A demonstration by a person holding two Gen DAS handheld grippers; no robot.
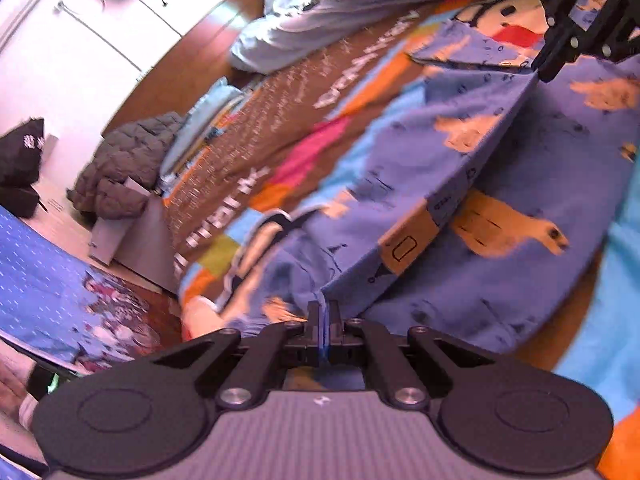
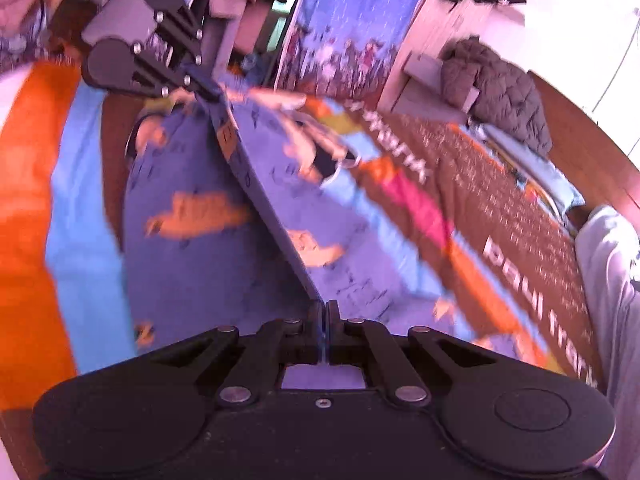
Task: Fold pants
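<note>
The pants (image 1: 500, 168) are blue-purple with orange animal prints. They lie on a colourful bedspread (image 1: 320, 140). One edge is lifted and stretched taut between my two grippers. My left gripper (image 1: 324, 312) is shut on one end of that edge. It shows at upper left in the right wrist view (image 2: 212, 92). My right gripper (image 2: 324, 312) is shut on the other end. It shows at upper right in the left wrist view (image 1: 548, 72). The pants also show in the right wrist view (image 2: 200, 248).
A grey garment (image 1: 320, 20) lies on the bed's far side. A dark puffy jacket (image 1: 124, 164) sits on a box beside the bed. White cupboards (image 1: 80, 32) stand beyond. A blue patterned cloth (image 1: 48, 288) hangs at the left.
</note>
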